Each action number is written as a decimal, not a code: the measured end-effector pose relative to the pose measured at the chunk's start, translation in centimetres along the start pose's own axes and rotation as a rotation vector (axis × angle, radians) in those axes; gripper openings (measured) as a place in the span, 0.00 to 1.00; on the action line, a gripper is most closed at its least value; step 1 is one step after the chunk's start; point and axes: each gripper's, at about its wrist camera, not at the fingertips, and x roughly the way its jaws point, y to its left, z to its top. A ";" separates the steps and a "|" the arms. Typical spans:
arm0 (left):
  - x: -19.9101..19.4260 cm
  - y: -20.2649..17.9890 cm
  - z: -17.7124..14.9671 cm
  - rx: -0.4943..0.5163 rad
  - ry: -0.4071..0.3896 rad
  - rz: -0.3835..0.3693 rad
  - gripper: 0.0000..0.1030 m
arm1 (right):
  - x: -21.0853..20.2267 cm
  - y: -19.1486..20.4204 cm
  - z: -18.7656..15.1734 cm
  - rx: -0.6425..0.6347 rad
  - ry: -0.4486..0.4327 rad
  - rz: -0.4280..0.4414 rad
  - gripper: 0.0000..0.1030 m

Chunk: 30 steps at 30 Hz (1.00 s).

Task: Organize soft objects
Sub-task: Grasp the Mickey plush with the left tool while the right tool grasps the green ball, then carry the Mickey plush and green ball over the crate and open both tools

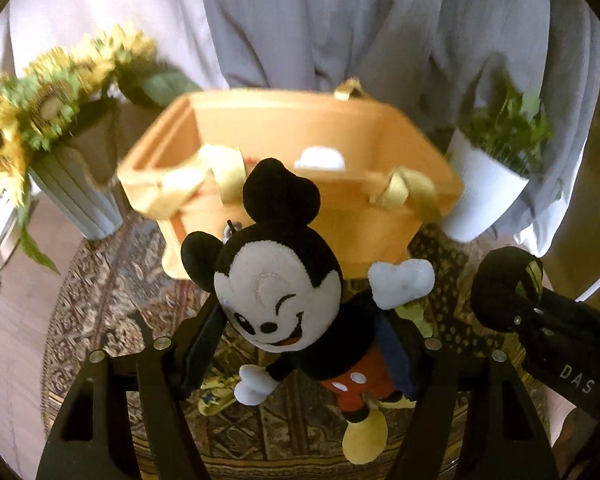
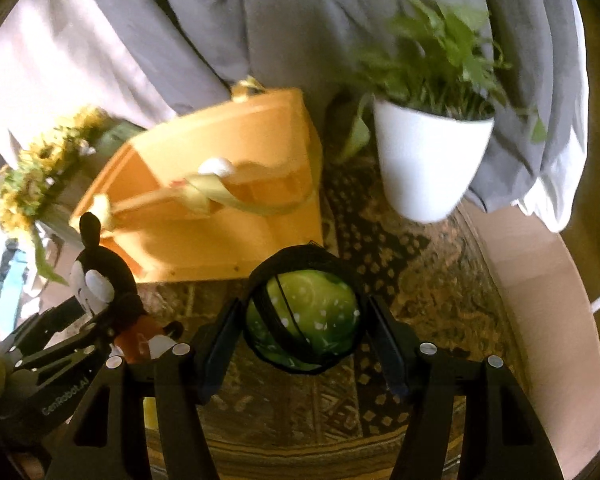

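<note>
The mouse plush hangs in the left wrist view between the left gripper fingers, which are partly closed and clamped on its body, its head tilted toward the orange box ahead. The box stands open on a patterned rug, with pale ribbon handles on its rim. Sunflowers stand to its left, a white potted plant to its right, and grey curtains hang behind. At the right edge the right gripper shows, holding a dark round thing. In the right wrist view, the right gripper has its fingers about half open and pressed on both sides of a green ball wrapped in black bands, above the rug and just before the box. The plush shows at lower left in the left gripper's fingers.
</note>
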 end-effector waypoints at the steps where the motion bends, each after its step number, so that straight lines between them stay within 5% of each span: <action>1: -0.5 0.1 0.3 0.001 -0.018 0.003 0.70 | -0.3 0.2 0.2 -0.005 -0.007 0.005 0.62; 15: -4.5 2.2 3.8 -0.014 -0.167 0.013 0.70 | -4.2 4.1 4.1 -0.091 -0.180 0.074 0.62; 30: -5.4 3.5 9.0 0.004 -0.263 0.041 0.70 | -4.2 6.4 9.4 -0.131 -0.267 0.111 0.62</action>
